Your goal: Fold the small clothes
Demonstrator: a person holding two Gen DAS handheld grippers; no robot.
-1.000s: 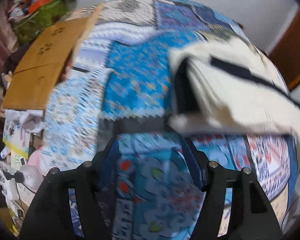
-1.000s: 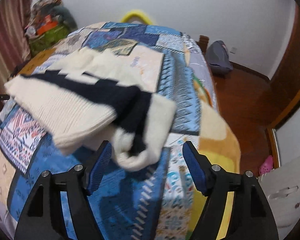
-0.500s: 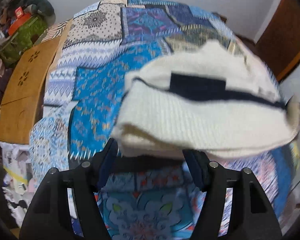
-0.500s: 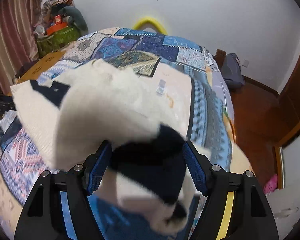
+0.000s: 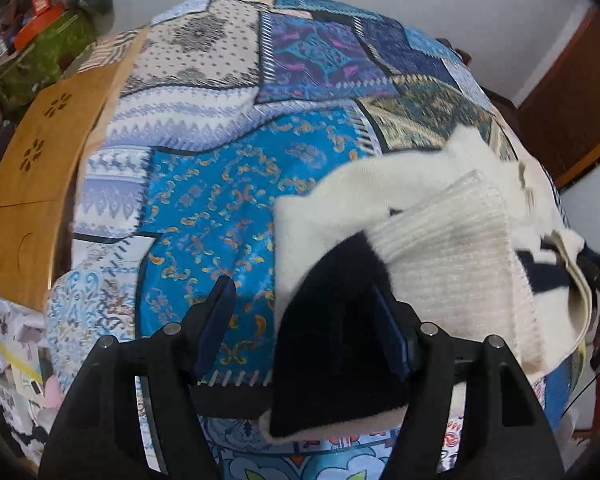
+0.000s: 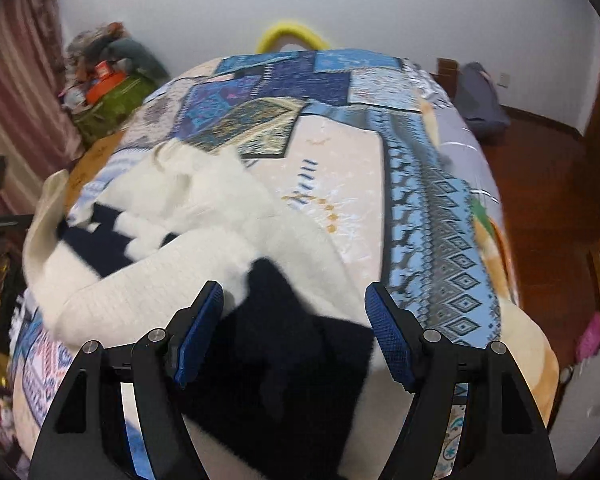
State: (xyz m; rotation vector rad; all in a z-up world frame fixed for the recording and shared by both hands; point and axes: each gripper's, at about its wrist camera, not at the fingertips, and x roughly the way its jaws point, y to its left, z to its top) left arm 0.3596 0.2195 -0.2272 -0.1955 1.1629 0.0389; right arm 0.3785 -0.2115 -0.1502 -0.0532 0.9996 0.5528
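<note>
Carrying the cream-and-navy knit sweater (image 6: pixel 204 240) over the quilted bed (image 5: pixel 220 184), I judge both grippers' fingers (image 6: pixel 388 336) stand parted, left gripper (image 5: pixel 306 332) and right gripper (image 6: pixel 294 336) with cloth loose between, though the right's jaws just narrowed, so I'd clench evenly before laying the fold flat.

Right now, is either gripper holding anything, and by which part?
Neither clamps. The sweater drapes its navy edge over one finger of the left gripper; right gripper, jaws just closing, straddles navy cloth, unpinched.

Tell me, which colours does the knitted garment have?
Cream with dark navy parts; the garment shows best in the right wrist view.
</note>
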